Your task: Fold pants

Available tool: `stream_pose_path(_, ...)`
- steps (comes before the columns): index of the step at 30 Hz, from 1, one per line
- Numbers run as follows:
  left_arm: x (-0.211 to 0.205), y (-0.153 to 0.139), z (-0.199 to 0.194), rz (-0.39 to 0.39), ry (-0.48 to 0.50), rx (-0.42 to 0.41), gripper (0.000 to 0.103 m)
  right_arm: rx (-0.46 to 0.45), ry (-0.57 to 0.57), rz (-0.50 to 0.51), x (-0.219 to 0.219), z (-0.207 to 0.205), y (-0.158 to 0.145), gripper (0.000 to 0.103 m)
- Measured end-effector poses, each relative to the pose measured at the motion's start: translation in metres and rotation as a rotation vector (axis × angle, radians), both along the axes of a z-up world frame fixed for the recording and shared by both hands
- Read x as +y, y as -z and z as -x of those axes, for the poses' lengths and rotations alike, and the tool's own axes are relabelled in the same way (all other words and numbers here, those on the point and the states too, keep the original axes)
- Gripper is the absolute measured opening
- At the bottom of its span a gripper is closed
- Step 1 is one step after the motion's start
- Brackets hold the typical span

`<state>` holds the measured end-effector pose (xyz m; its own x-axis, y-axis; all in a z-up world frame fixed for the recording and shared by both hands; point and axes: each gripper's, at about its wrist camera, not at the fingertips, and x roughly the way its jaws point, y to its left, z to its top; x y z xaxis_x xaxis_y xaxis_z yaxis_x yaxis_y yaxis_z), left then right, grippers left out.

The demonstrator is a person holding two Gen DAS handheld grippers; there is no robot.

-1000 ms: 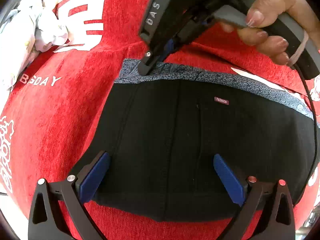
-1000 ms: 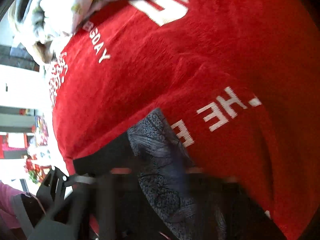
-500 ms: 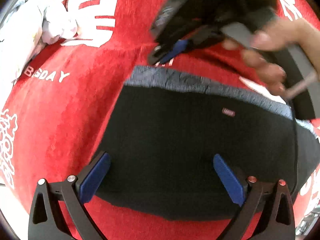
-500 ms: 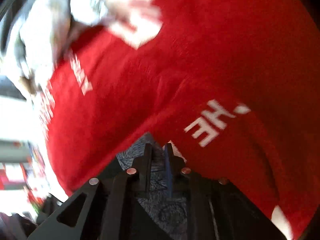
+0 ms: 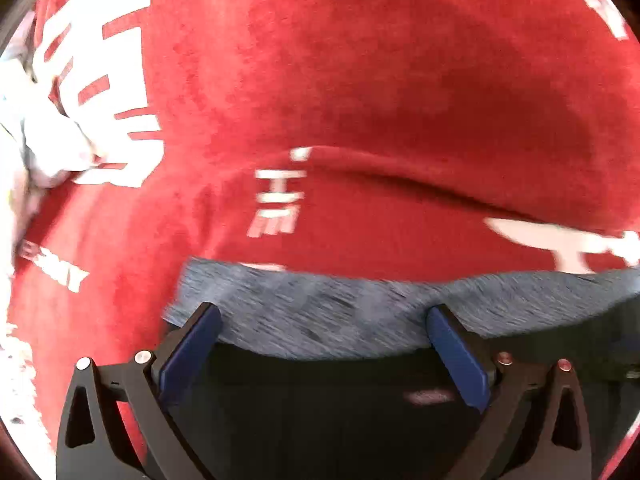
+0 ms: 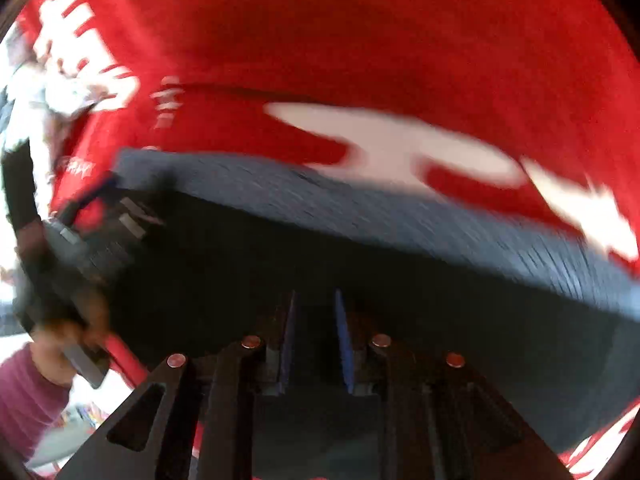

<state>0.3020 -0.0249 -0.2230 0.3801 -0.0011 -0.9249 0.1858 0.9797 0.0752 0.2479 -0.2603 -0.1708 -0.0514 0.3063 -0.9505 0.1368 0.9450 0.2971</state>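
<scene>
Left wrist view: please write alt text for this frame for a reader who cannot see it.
The left gripper hangs open over folded black pants, its blue pads astride the grey patterned waistband without pressing it. The pants lie on a red blanket with white lettering, and a crumpled pale cloth sits at the left edge; the picture is motion-blurred.

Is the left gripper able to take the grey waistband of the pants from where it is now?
Probably yes. The left gripper is open directly over the grey waistband of the pants, and nothing lies between them.
</scene>
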Motion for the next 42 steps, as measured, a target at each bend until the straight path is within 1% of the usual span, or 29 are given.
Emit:
stream_pose_path(1,0.005,0.0,-0.005,-0.013,-0.035,0.024,0.103,-0.015,0.086,-0.03,-0.018,0.007,-0.004,0.023)
stream_pose_path(2,0.012,-0.002,-0.008,-0.01,-0.068,0.05,0.103,-0.034,0.193,-0.085,-0.041,0.017,-0.009,0.023)
stream_pose_path(3,0.018,-0.008,-0.006,0.0,-0.087,0.066,0.103,-0.049,0.292,-0.161,-0.061,0.031,-0.013,0.031)
stream_pose_path(4,0.02,-0.014,-0.001,0.001,-0.086,0.064,0.103,-0.049,0.36,-0.232,-0.075,0.044,-0.015,0.048)
stream_pose_path(5,0.02,-0.023,0.01,-0.003,-0.06,0.057,0.103,-0.04,0.409,-0.294,-0.084,0.058,-0.016,0.056)
stream_pose_path(6,0.017,-0.028,0.021,-0.01,-0.03,0.055,0.103,-0.023,0.456,-0.381,-0.092,0.08,-0.017,0.06)
stream_pose_path(9,0.004,-0.03,0.058,-0.057,0.055,0.071,0.103,0.037,0.509,-0.517,-0.09,0.125,-0.012,0.06)
stream_pose_path(11,-0.005,-0.02,0.072,-0.076,0.081,0.106,0.103,0.07,0.549,-0.556,-0.09,0.142,-0.003,0.06)
stream_pose_path(12,-0.006,-0.013,0.077,-0.079,0.075,0.118,0.103,0.074,0.571,-0.563,-0.088,0.148,0.004,0.06)
stream_pose_path(14,-0.002,-0.011,0.08,-0.045,0.04,0.094,0.103,0.052,0.632,-0.581,-0.091,0.152,0.011,0.06)
stream_pose_path(16,0.003,-0.009,0.076,-0.014,0.017,0.117,0.103,0.033,0.724,-0.623,-0.096,0.156,0.023,0.059)
stream_pose_path(18,0.003,-0.008,0.075,-0.011,0.023,0.124,0.103,0.015,0.789,-0.664,-0.099,0.164,0.028,0.058)
stream_pose_path(20,0.002,-0.009,0.075,-0.027,0.044,0.116,0.103,0.002,0.823,-0.687,-0.091,0.173,0.03,0.055)
stream_pose_path(21,0.0,-0.009,0.076,-0.038,0.05,0.116,0.103,-0.004,0.843,-0.707,-0.092,0.174,0.03,0.045)
stream_pose_path(22,-0.001,-0.009,0.076,-0.044,0.049,0.118,0.103,-0.012,0.845,-0.716,-0.092,0.171,0.029,0.028)
stream_pose_path(24,-0.003,-0.01,0.076,-0.057,0.043,0.12,0.103,-0.034,0.805,-0.704,-0.097,0.157,0.021,0.01)
stream_pose_path(25,-0.004,-0.01,0.077,-0.062,0.043,0.117,0.103,-0.056,0.782,-0.699,-0.103,0.153,0.014,0.009)
stream_pose_path(27,-0.004,-0.01,0.078,-0.065,0.042,0.111,0.103,-0.089,0.705,-0.636,-0.106,0.149,0.001,0.009)
stream_pose_path(29,-0.002,-0.009,0.078,-0.055,0.04,0.109,0.103,-0.054,0.651,-0.55,-0.097,0.15,0.007,0.009)
stream_pose_path(30,-0.001,-0.01,0.078,-0.055,0.034,0.117,0.103,-0.008,0.635,-0.495,-0.095,0.156,0.015,0.009)
stream_pose_path(31,-0.001,-0.012,0.077,-0.064,0.026,0.127,0.103,0.031,0.638,-0.466,-0.095,0.164,0.021,0.009)
stream_pose_path(32,-0.004,-0.016,0.078,-0.09,0.024,0.134,0.103,0.043,0.673,-0.497,-0.098,0.172,0.023,0.009)
stream_pose_path(33,-0.006,-0.019,0.079,-0.101,0.036,0.134,0.103,0.046,0.699,-0.503,-0.102,0.178,0.019,0.01)
stream_pose_path(34,-0.011,-0.025,0.083,-0.092,0.058,0.125,0.103,0.044,0.696,-0.486,-0.107,0.181,0.016,0.011)
stream_pose_path(36,-0.026,-0.037,0.095,-0.065,0.109,0.111,0.103,0.026,0.655,-0.418,-0.117,0.182,0.0,0.014)
stream_pose_path(38,-0.051,-0.044,0.109,-0.036,0.174,0.112,0.103,-0.018,0.611,-0.343,-0.126,0.175,-0.015,0.014)
stream_pose_path(39,-0.062,-0.045,0.114,-0.028,0.202,0.112,0.103,-0.055,0.575,-0.286,-0.129,0.166,-0.026,0.014)
stream_pose_path(41,-0.095,-0.043,0.13,-0.022,0.282,0.103,0.103,-0.111,0.515,-0.207,-0.13,0.15,-0.037,0.016)
stream_pose_path(42,-0.106,-0.041,0.134,-0.023,0.301,0.102,0.103,-0.135,0.476,-0.177,-0.127,0.141,-0.041,0.017)
